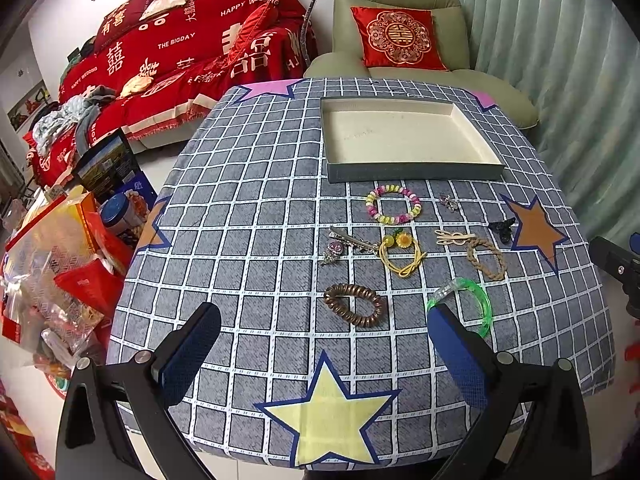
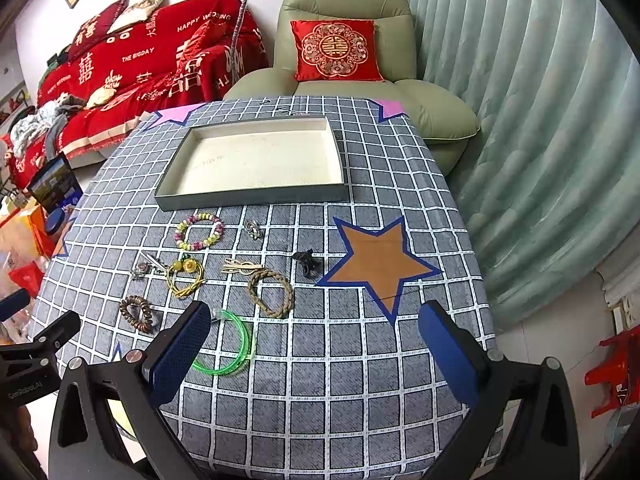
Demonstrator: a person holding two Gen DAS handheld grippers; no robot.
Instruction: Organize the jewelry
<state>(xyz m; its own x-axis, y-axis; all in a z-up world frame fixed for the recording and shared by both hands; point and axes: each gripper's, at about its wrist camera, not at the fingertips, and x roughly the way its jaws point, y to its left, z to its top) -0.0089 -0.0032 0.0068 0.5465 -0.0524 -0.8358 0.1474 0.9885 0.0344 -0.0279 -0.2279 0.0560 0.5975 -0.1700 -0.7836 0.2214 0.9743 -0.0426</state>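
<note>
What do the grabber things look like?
Each hand-held gripper, left and right, has two black angled arms with silver bolts and flat fingers padded in dotted blue rubber. White "GenRobot.AI" lettering marks the left one's side.

Green armchair (image 2: 344, 8), red cushion (image 2: 335, 50), red sofa (image 1: 180, 60).

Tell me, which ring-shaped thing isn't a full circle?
The green bangle, nearest the grippers. It has an open gap, while the bead bracelet and other loops close fully.
</note>
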